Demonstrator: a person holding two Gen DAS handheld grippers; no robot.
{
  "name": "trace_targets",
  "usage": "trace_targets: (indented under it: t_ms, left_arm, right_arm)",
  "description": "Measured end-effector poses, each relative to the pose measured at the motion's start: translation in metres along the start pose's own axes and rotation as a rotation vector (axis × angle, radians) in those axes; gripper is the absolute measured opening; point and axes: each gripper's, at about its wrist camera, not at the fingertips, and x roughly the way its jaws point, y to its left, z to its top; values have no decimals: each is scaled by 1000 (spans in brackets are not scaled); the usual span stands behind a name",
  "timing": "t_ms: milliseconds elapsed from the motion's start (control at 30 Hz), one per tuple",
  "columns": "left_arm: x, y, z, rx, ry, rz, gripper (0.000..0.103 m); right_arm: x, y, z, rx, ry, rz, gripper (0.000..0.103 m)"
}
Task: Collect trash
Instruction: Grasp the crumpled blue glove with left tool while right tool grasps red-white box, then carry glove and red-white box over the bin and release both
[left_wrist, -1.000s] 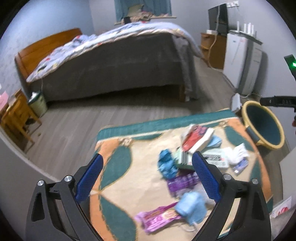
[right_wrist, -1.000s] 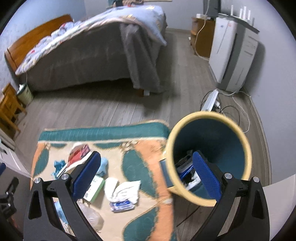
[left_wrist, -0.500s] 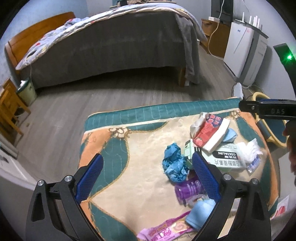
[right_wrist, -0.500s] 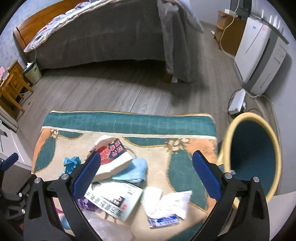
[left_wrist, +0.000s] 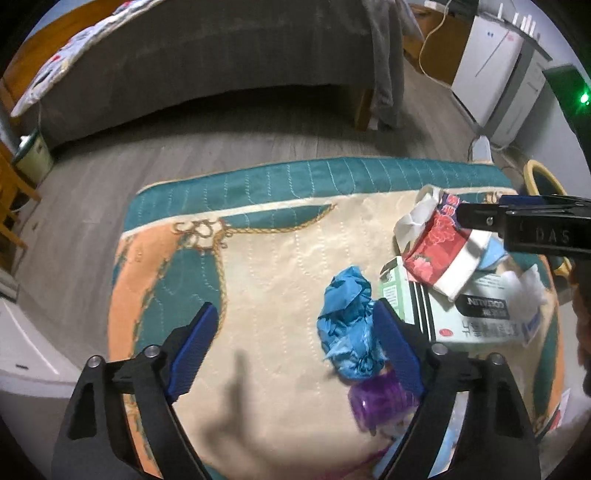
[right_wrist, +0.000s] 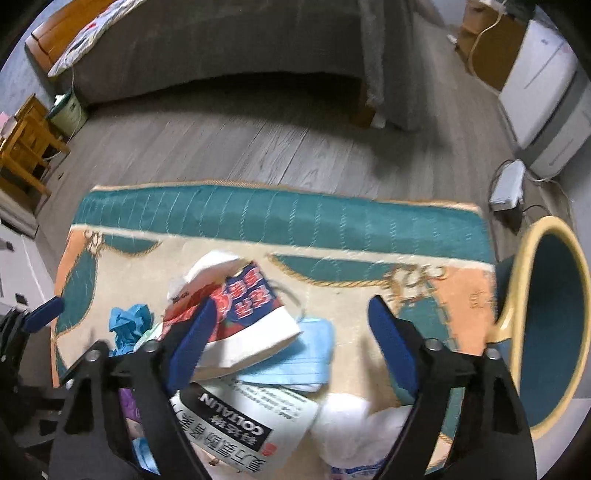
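I hold both grippers wide open and empty over the rug (left_wrist: 258, 266). My left gripper (left_wrist: 295, 343) hangs beside the crumpled blue wad (left_wrist: 349, 325); my right gripper (right_wrist: 291, 332) straddles the red tissue pack (right_wrist: 240, 317). The bin (right_wrist: 546, 332) stands off the rug's right edge. I judge the overlapping pile risky: closing here may snag the blue mask (right_wrist: 299, 354) too, and it could drop short of the bin
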Motion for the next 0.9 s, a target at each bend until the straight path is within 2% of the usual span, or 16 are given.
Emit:
trace_targets:
  t_ms: [67,100,200,267,300,333,433,567,700,767,900]
  left_arm:
    - [8,-4,1,9,17,-16,79]
    - [11,-6,0,19,27,-23,76]
    - [15,-9,2,5,50,-78,59]
    - [18,-8,2,-28,70,-122,40]
    - [18,-9,1,-36,71,-138,36]
    - [16,-11,0,-33,71,-149,30]
    - [12,-15,-4,-31,74,-158,20]
    - [2,-23,-7,13,49,-128,14]
    - [-13,-26,-8,27,11,-101,13]
    - [-21,-26,-9,30,-4,-91,13]
    - [-40,-26,-11,23,-44,-75,13]
  right_arm:
    - [3,2,-2,0,19,23,64]
    - [5,2,-3,-1,29,35,53]
    - [3,-3,-5,25,46,63,31]
    - [-2,-6,-5,46,40,96,21]
    - [-5,-6,-6,51,37,114,15]
    - [-8,-6,-5,52,32,127,13]
    - [-23,-4,-8,51,3,153,7]
    - [-43,1,-11,31,-39,153,0]
    - [-65,3,-15,8,-91,149,0]
    - [-71,0,-19,18,-95,161,0]
    - [-66,-5,-27,35,-84,114,3]
